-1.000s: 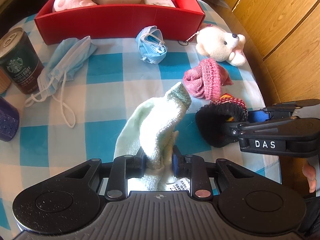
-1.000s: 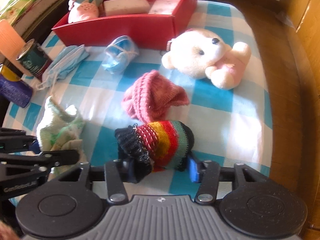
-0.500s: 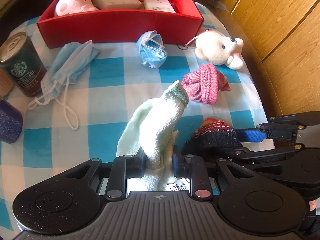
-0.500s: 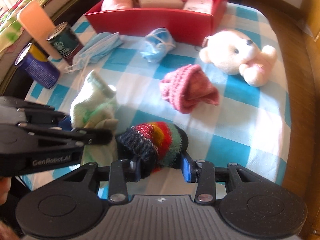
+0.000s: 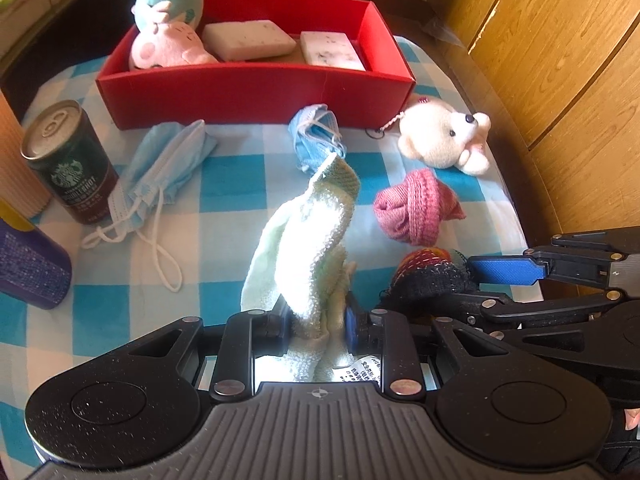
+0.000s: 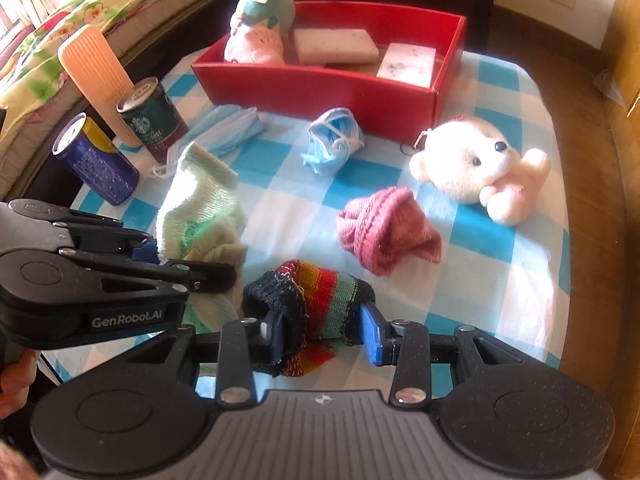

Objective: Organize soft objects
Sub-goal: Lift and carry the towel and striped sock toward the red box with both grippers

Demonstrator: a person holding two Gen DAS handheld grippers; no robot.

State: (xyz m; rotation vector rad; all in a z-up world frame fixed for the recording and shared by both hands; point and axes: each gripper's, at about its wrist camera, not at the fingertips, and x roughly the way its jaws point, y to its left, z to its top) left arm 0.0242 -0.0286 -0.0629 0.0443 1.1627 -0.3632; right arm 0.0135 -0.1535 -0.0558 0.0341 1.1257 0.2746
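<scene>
**Both grippers holding soft things**

The left gripper (image 5: 316, 322) pinches a pale green towel (image 5: 308, 240) that stands up between its jaws. Just to its right, the right gripper (image 6: 322, 334), its jaws having just been closing, clamps a striped knit sock (image 6: 316, 300). Ahead lies the red box (image 5: 256, 92).

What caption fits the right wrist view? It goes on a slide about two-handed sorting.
Right gripper clamps a striped knit sock; left gripper holds a pale green towel.
</scene>
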